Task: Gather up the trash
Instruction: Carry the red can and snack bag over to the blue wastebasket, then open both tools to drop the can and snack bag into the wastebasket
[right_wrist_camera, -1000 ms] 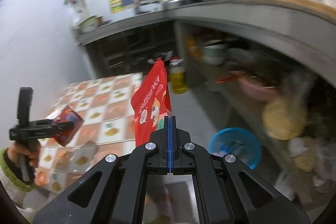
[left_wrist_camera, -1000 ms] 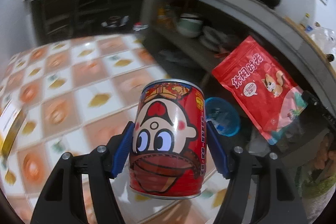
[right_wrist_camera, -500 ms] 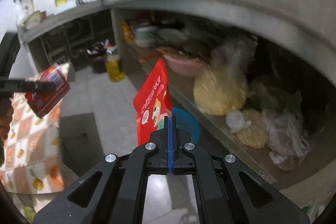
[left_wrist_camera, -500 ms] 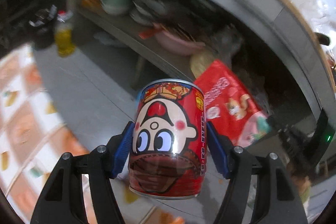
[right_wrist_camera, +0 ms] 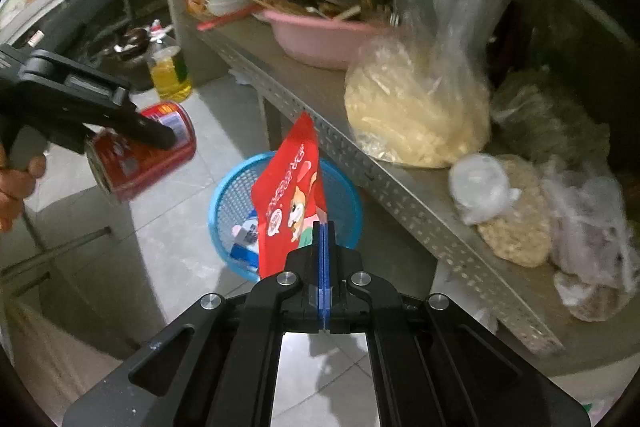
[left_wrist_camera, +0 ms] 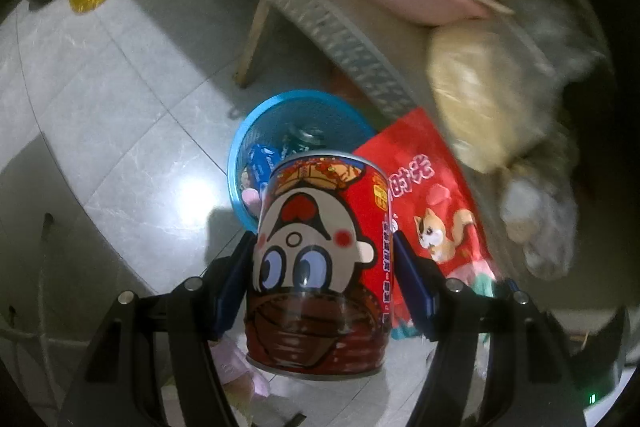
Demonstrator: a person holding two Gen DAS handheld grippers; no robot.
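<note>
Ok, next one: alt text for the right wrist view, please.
The right gripper, shut on the edge of a red snack pouch, holds it above a blue mesh basket on the tiled floor. At left, the left gripper holds a red can; a shelf with a pink basin and food bags runs along the right.
</note>
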